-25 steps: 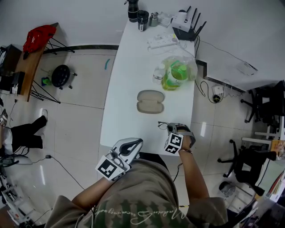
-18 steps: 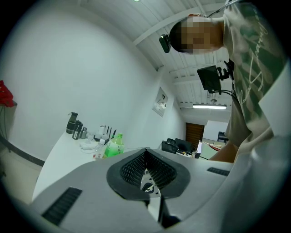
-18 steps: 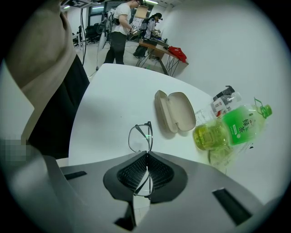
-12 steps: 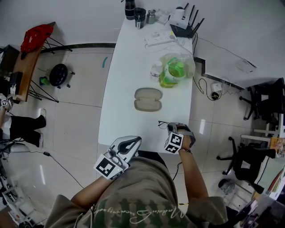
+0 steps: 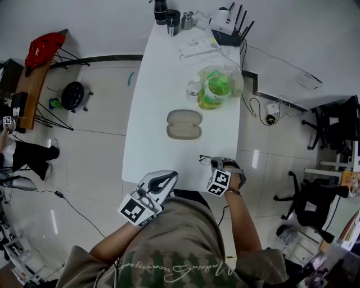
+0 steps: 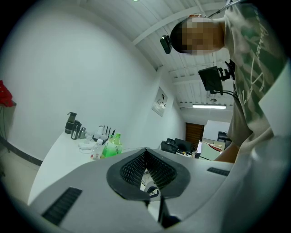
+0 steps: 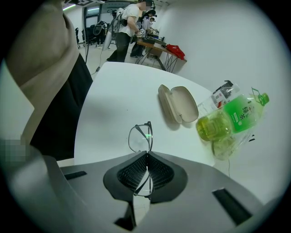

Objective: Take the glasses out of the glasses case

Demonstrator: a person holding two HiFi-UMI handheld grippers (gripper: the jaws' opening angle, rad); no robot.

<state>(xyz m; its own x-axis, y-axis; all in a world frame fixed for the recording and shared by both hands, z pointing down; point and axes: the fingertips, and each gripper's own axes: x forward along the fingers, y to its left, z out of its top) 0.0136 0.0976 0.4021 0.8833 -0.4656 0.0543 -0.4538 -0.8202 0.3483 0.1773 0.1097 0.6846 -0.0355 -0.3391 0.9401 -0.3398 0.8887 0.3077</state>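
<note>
The beige glasses case [image 5: 184,124] lies open and empty at the middle of the white table [image 5: 152,112]; in the right gripper view the case [image 7: 178,103] sits beyond the jaws. My right gripper [image 5: 215,162] is shut on the thin black-framed glasses [image 5: 205,159] near the table's front right edge. One lens of the glasses [image 7: 140,136] sticks out past the right gripper [image 7: 146,155] just over the tabletop. My left gripper [image 5: 167,179] hovers at the front edge, well short of the case. The left gripper [image 6: 145,150] has its jaws together with nothing between them.
A green tea bottle in a clear plastic bag [image 5: 217,89] and a small water bottle [image 5: 193,90] stand behind the case. At the far end are a power strip [image 5: 197,46], a router [image 5: 226,25] and dark cups [image 5: 169,15]. An office chair [image 5: 315,202] stands to the right.
The head view has drifted a little, so the table sits slightly further up and left. Both grippers stay where they were, the right one holding the glasses throughout.
</note>
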